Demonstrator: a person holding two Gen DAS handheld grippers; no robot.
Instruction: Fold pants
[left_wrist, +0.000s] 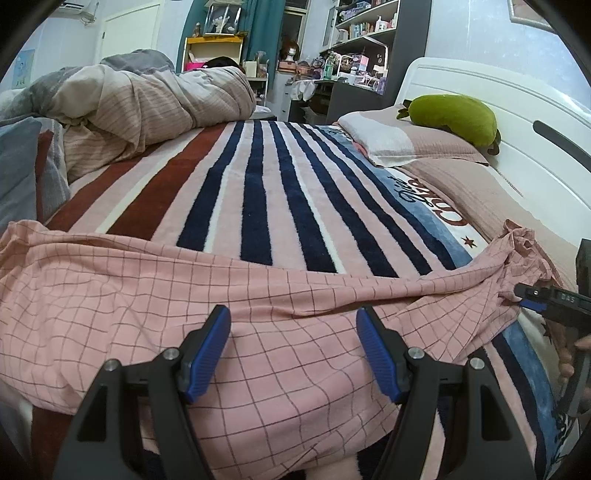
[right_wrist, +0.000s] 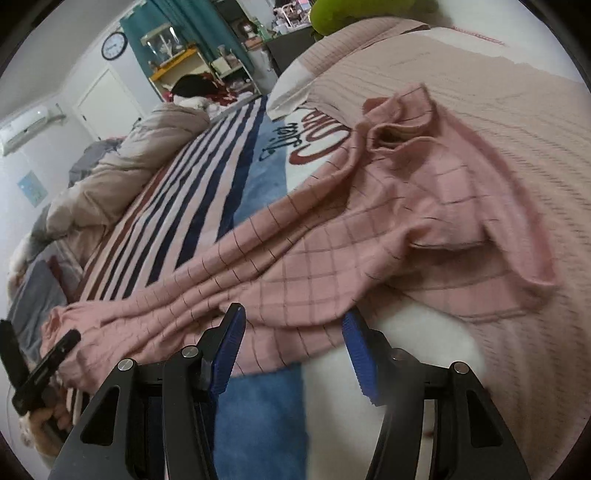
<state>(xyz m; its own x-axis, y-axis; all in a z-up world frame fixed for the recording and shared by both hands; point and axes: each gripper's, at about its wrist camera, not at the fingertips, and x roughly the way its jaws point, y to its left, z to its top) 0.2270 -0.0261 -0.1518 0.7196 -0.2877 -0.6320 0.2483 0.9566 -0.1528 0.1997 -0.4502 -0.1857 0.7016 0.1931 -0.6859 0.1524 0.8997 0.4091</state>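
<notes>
Pink cotton pants with a thin dark grid pattern (left_wrist: 258, 325) lie stretched across the near edge of a plush blanket striped in navy, rust and pale pink (left_wrist: 266, 184), which covers the bed. The bunched waistband end rests against a beige ribbed pillow (right_wrist: 480, 122). The left gripper, black-framed with blue ribbed pads (left_wrist: 293, 343), hovers over the mid-leg fabric, jaws spread and nothing between the pads. The right gripper of the same build (right_wrist: 291, 343) is at the pants' lower edge, jaws parted, pads not pressing the cloth. A green plush toy (left_wrist: 454, 114) sits by the white headboard (left_wrist: 498, 96).
</notes>
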